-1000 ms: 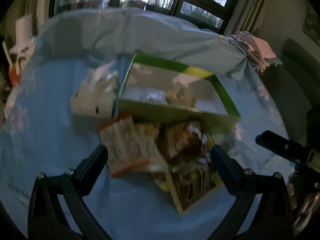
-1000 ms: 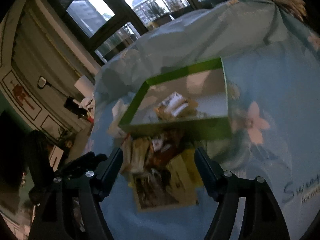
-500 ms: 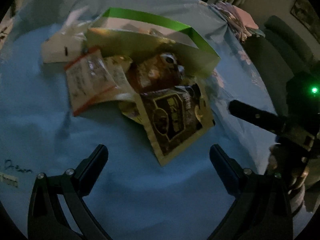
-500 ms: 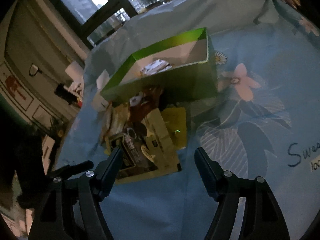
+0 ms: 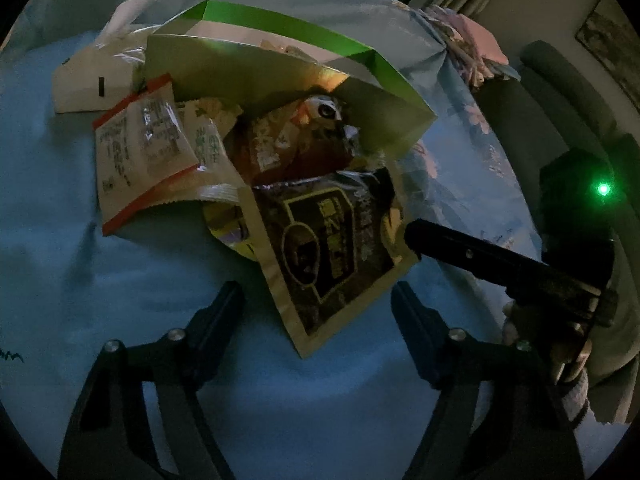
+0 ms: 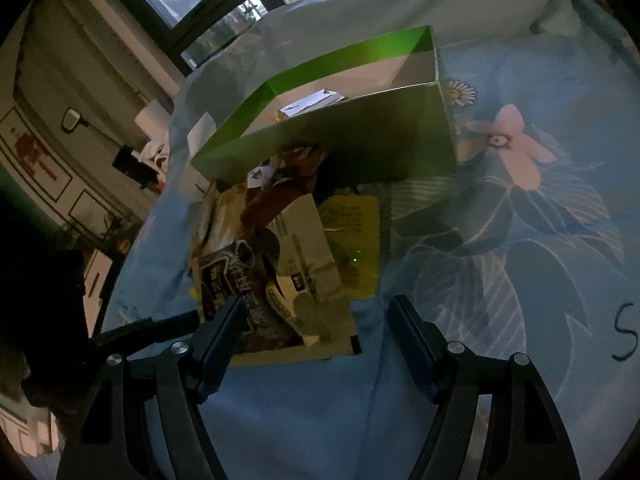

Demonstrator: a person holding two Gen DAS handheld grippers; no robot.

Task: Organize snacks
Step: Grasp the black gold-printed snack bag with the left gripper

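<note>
just ahead of both spread, empty tongs, left tongs (image 5: 316,300) and right tongs (image 6: 316,316), the dark snack pouch (image 5: 332,248) lies on the tabletop (image 5: 120,320) near the green box (image 5: 280,76), long axis pointing toward it; right tongs seem nearer.

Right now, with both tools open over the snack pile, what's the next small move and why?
Probably ease the left tool down and close on the black-and-gold packet's near corner: it lies on top, between the open fingers, outside the green box.
</note>
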